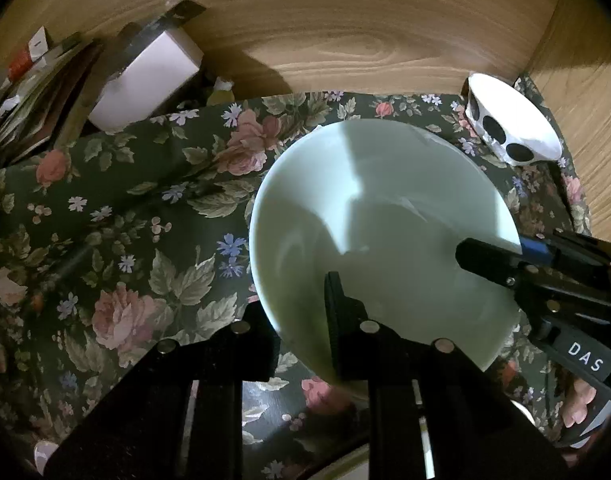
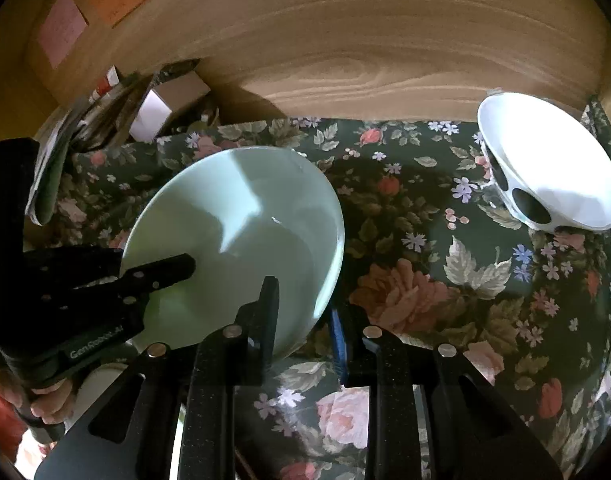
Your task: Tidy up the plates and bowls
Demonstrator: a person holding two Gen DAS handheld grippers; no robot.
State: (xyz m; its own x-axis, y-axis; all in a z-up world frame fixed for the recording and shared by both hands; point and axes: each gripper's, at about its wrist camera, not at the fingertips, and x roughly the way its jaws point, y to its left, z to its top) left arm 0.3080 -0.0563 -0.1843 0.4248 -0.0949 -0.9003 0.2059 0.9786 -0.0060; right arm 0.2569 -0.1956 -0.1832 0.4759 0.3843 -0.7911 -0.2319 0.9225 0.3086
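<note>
A pale green bowl (image 1: pixel 385 220) (image 2: pixel 245 232) sits tilted over the floral cloth, held at two places on its rim. My left gripper (image 1: pixel 293 300) is shut on the near rim, one finger inside the bowl and one outside; in the right wrist view the left gripper (image 2: pixel 153 260) shows at the bowl's left edge. My right gripper (image 2: pixel 305 300) is shut on the rim too, with its blue-padded finger outside; in the left wrist view the right gripper (image 1: pixel 501 248) bites the bowl's right edge. A white bowl with black spots (image 1: pixel 509 120) (image 2: pixel 553 168) leans at the back right corner.
A dark floral tablecloth (image 1: pixel 145 208) (image 2: pixel 445 280) covers the surface. Wooden panels (image 1: pixel 345 32) close in the back and right. A white box (image 1: pixel 145 76) and a stack of papers (image 1: pixel 33 92) crowd the back left. A hand (image 2: pixel 45 404) grips the left tool's handle.
</note>
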